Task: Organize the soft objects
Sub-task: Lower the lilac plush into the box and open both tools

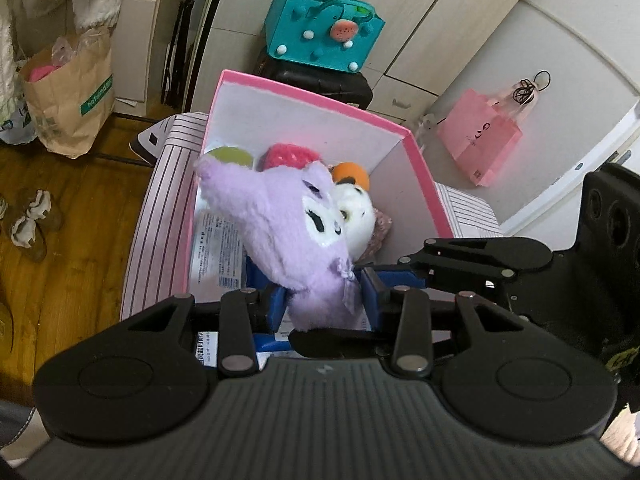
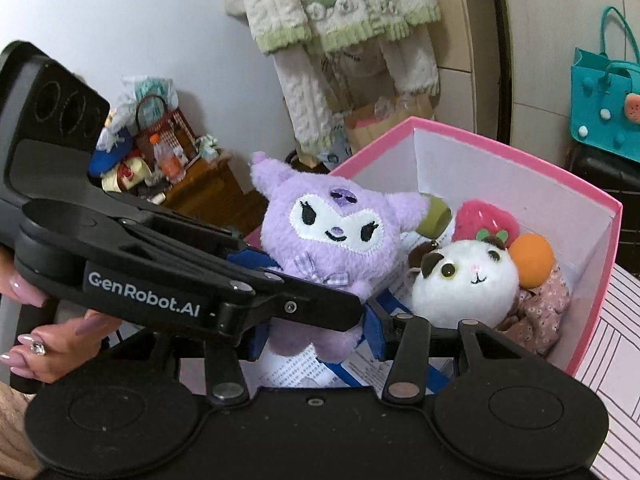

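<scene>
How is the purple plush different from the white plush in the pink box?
The purple plush is held up between gripper pads over the pink box; the white plush lies inside it. The purple one has pointed ears, the white one is round with brown patches. Both are soft toys with stitched faces.

Purple plush [image 2: 332, 236], pink-rimmed white box [image 2: 480, 136], teal bag [image 1: 320, 36]

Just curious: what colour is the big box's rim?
Pink; the box shows it best in the right wrist view.
</scene>
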### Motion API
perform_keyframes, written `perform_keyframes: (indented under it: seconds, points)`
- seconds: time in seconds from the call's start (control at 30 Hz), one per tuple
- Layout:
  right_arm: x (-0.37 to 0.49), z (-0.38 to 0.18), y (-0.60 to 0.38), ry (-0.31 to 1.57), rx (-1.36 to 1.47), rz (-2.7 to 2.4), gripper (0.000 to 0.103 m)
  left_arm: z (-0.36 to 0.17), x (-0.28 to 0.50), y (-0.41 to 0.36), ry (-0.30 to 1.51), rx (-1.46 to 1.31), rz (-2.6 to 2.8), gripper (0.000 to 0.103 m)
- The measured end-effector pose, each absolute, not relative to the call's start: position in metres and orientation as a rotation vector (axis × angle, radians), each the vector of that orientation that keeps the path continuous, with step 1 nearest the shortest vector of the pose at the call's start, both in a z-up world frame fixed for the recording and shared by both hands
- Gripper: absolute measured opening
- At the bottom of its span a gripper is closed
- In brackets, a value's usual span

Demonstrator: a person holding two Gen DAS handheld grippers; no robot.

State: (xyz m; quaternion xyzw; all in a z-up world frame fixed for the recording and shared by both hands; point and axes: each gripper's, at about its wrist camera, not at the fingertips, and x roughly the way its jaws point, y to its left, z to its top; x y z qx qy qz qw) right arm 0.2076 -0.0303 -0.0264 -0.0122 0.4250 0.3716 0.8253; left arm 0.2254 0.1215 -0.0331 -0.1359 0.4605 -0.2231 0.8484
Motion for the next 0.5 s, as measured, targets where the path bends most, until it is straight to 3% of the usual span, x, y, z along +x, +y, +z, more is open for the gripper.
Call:
perform_keyframes:
  seconds: [0.5]
  points:
    - [0.194, -0.026, -0.035, 0.899, -0.129, 0.733, 0.062, -0.014, 0.194, 0.116, 0.821, -0.168, -0.361, 0.042]
